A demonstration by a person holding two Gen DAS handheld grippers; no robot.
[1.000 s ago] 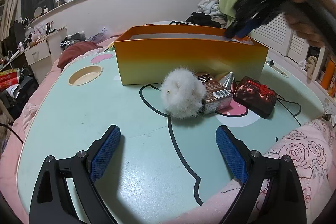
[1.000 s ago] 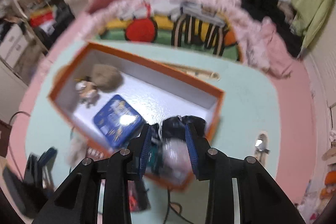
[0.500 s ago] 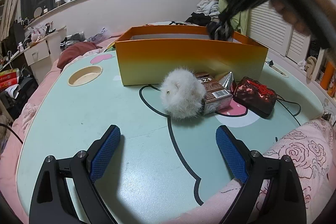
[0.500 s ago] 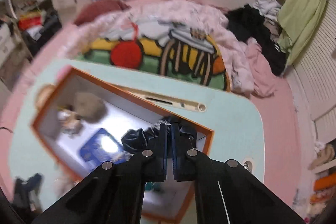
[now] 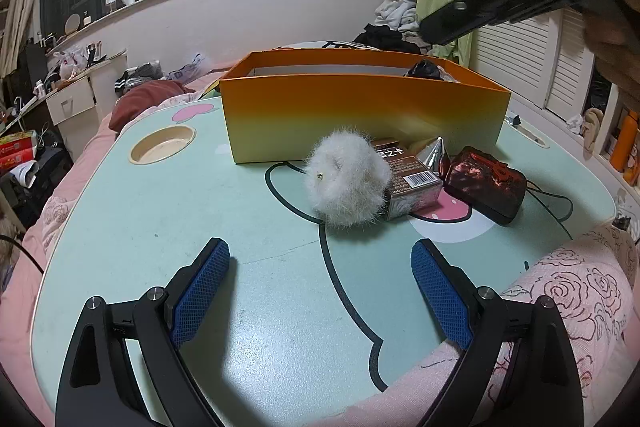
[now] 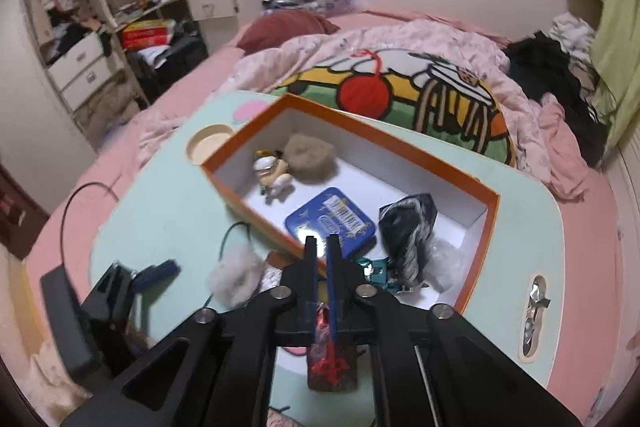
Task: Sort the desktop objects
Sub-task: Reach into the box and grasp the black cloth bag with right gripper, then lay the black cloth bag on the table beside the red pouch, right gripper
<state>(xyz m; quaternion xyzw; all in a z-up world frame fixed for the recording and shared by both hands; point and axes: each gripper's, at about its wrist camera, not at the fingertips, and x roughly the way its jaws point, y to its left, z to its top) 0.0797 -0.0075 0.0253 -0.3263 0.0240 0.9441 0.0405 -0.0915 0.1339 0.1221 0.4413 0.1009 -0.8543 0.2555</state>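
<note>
Left gripper point(image 5: 320, 259): spread wide, nothing between the blue pads point(image 5: 200, 287), low over the mint table point(image 5: 160, 219), well in front of the orange box point(image 5: 360, 115).

Right gripper point(image 6: 321, 241): raised above the front wall of the orange box, tilted steeply down. Jaws just opening from a pinch, now a narrow slit apart, nothing between them. In the left wrist view, only a dark fingertip showing high above the box's right end, with part of a hand behind it.

Inside the orange box:
- blue tin point(image 6: 332, 223), flat on the white floor, about the middle
- brown fluffy ball point(image 6: 310, 157) at the left end, touching a small figurine point(image 6: 272, 173)
- black crumpled bag point(image 6: 408, 227) at the right end, its top poking over the rim in the left wrist view
- teal wrapper point(image 6: 376, 273) and a bit of clear plastic point(image 6: 444, 263) by the bag, near the front right corner

Outside, just in front of the orange box:
- white fluffy ball point(image 5: 346, 179), touching a brown barcoded carton point(image 5: 408, 183)
- silver cone point(image 5: 434, 157), upright between the carton and the box wall
- dark red pouch point(image 5: 484, 183) to the carton's right

Left of the orange box: round cup recess point(image 5: 162, 147) sunk in the table.
</note>
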